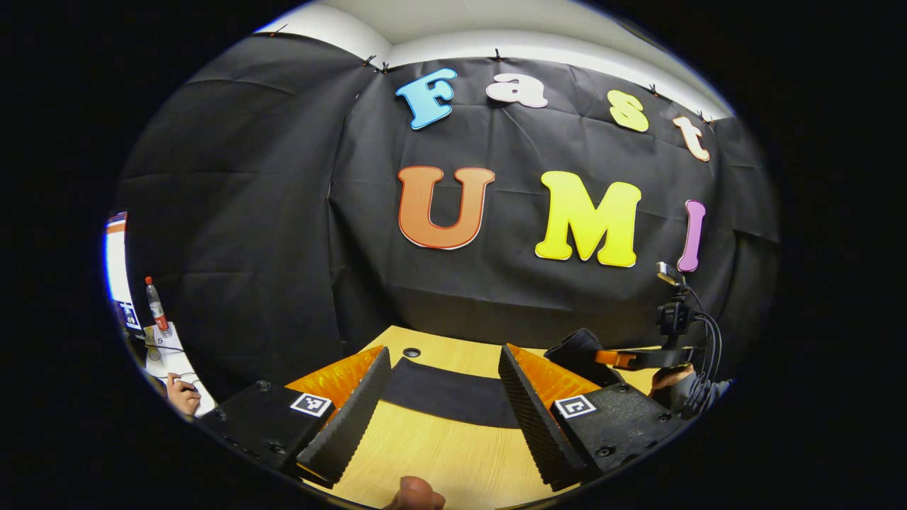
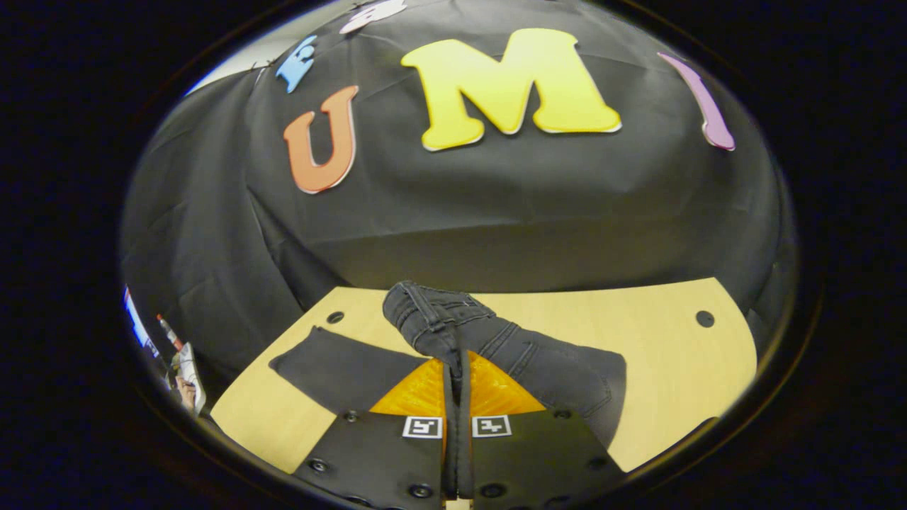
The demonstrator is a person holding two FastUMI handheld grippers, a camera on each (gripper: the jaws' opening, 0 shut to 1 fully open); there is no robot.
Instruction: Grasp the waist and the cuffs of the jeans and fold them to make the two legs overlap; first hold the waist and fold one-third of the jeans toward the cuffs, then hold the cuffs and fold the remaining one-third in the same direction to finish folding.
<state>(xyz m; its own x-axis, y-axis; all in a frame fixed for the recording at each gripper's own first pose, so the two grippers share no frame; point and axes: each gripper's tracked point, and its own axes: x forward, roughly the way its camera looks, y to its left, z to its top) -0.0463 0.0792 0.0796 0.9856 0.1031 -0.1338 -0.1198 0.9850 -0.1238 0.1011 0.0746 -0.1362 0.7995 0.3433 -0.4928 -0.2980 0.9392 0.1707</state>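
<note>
On the desk your jeans lie dark, their waist end lifted at 12 o'clock in the right claw, which pinches it: this looks like the waist fold. Your left claw hangs spread above the cloth; next, carry the waist toward the cuffs.

Both views low over table, facing booth wall; both show jeans.
</note>
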